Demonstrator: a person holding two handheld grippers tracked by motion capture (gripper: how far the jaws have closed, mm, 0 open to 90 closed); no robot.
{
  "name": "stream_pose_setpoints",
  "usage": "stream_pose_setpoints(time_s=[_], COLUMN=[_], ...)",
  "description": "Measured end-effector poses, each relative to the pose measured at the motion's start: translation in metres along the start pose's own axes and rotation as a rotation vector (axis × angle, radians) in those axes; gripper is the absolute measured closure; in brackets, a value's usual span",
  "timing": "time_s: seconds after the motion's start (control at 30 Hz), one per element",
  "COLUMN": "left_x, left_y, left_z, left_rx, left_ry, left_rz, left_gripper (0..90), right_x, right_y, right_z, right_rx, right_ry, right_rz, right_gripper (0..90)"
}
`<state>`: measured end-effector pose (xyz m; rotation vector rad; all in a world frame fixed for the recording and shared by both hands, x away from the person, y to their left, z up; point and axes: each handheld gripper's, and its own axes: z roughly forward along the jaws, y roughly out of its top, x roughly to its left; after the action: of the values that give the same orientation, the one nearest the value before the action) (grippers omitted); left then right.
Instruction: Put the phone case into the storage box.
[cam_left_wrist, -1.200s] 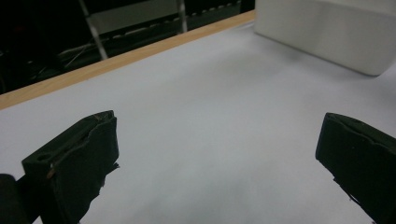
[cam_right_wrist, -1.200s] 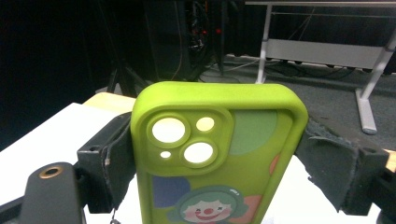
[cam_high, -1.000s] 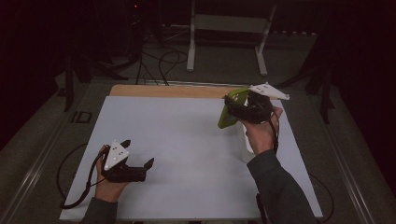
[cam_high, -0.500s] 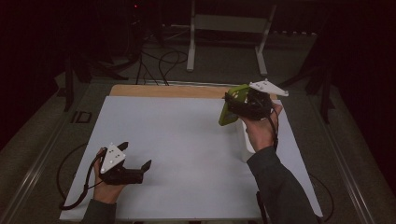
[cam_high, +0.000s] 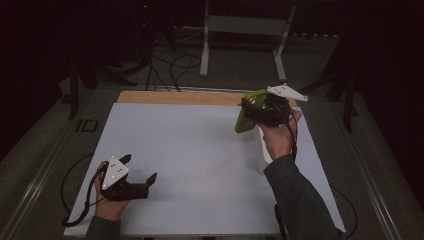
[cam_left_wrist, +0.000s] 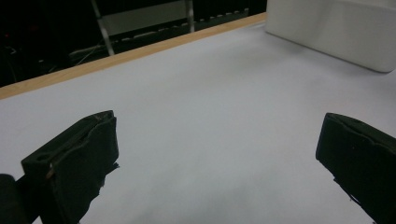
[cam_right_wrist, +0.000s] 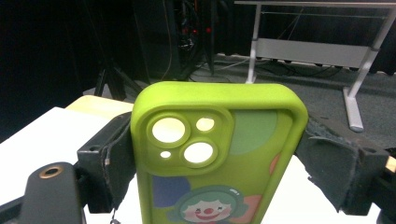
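So the right gripper (cam_high: 250, 112) has a lime-green phone case (cam_right_wrist: 219, 154) pinched across its width, both pads pressed on its sides, held up in the air over the far right corner of the worktop (cam_high: 200, 150). Looks like the pickup part is done and what's left is setting it down somewhere, maybe by the white box (cam_left_wrist: 336, 28) near the right edge, but that's a guess. The left gripper (cam_high: 137, 172) sits near the front left corner, jaws spread wide with nothing between them. Hard to tell whether there's a phone inside the case; its bottom end is cut off, and the room behind is too dark to read.
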<state>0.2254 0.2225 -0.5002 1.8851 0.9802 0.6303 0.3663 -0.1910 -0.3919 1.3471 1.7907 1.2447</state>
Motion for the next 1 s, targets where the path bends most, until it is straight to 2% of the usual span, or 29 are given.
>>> stream_pose_setpoints(time_s=[0.33,0.6,1.0], left_x=[0.000,0.005,0.008], left_y=[-0.001,-0.003,-0.004], left_z=[-0.001,-0.003,-0.004], left_rx=[0.000,-0.013,-0.014], left_ry=[0.004,0.011,0.020], left_rz=[0.008,-0.013,-0.019], left_gripper=[0.0,0.0,0.0], right_x=[-0.002,-0.006,-0.011], right_y=[0.001,0.008,0.013], right_z=[0.002,0.002,0.008], right_rx=[0.000,-0.014,-0.029], right_ry=[-0.009,-0.026,-0.047], right_rz=[0.000,0.007,0.018], right_gripper=[16.3,16.3,16.3])
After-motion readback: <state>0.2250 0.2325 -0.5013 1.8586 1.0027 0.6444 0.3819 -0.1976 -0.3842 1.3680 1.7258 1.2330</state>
